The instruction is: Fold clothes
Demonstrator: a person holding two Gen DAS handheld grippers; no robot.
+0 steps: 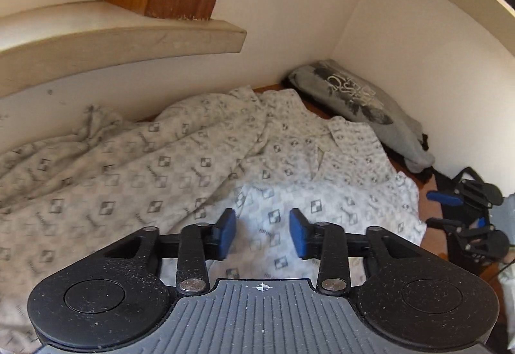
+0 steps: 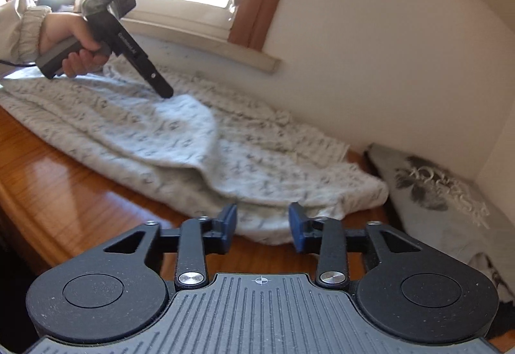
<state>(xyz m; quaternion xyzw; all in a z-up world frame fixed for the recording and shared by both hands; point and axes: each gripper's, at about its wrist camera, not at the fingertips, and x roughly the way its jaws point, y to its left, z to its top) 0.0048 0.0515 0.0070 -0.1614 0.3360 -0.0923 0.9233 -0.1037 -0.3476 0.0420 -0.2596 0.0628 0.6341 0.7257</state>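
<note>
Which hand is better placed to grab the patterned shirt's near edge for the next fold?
Right: its open tongs sit at the patterned shirt's near edge; the left tongs hover open over its middle.

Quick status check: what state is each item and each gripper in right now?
patterned shirt: spread on the wooden table, partly folded, wrinkled.
grey printed garment: folded, lying in the corner.
left gripper: open, empty, above the shirt.
right gripper: open, empty, at the shirt's near edge.

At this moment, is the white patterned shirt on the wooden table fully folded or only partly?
Partly folded. The white patterned shirt has one flap doubled over its middle, while the rest lies spread and wrinkled across the wooden table.
</note>
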